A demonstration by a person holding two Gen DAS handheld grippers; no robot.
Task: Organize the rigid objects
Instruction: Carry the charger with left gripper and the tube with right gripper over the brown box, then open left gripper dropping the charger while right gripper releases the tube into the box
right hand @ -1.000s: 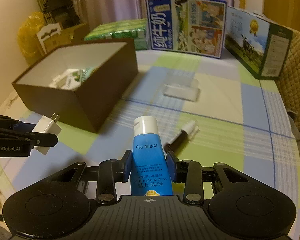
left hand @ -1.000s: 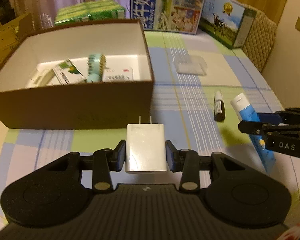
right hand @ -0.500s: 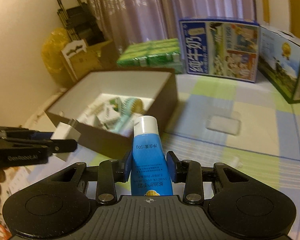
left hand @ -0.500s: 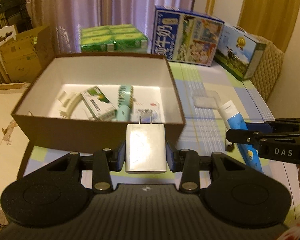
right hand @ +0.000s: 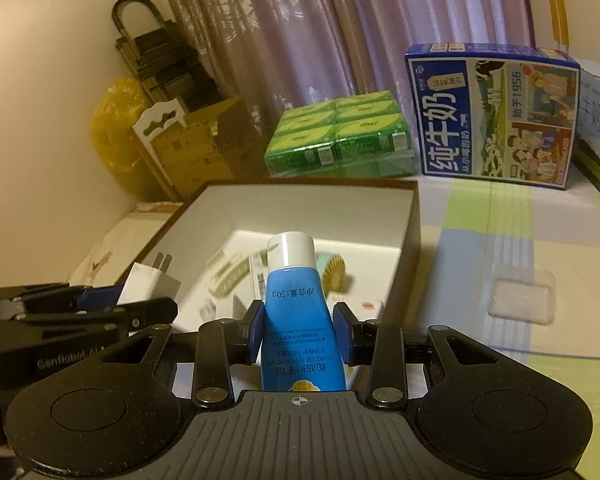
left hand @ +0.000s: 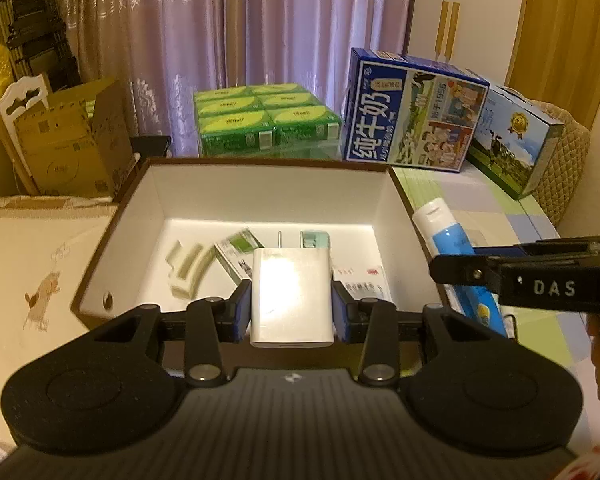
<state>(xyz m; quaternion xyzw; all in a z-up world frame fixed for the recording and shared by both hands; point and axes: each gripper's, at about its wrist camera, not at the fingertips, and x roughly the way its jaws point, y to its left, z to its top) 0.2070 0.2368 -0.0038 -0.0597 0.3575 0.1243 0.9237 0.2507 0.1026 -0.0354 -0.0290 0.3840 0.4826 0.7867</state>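
My left gripper (left hand: 292, 308) is shut on a white plug adapter (left hand: 291, 298), held over the near edge of the open brown box (left hand: 268, 194). My right gripper (right hand: 300, 330) is shut on a blue hand-cream tube (right hand: 296, 312) with a white cap, held over the box's near right side. The tube also shows in the left wrist view (left hand: 448, 236), and the adapter in the right wrist view (right hand: 150, 282). The box (right hand: 312, 208) holds a green-white carton (left hand: 236, 248), a teal brush (right hand: 332, 272) and several small packets.
A clear plastic case (right hand: 522, 300) lies on the checked tablecloth right of the box. Green drink packs (left hand: 264, 120), a blue milk carton box (left hand: 412, 112) and a second carton box (left hand: 520, 144) stand behind. Cardboard boxes (left hand: 68, 140) stand at the left.
Both grippers have risen and moved forward with their objects, from the table in front of the box to above its near edge. The small dark bottle on the cloth has dropped out of view.
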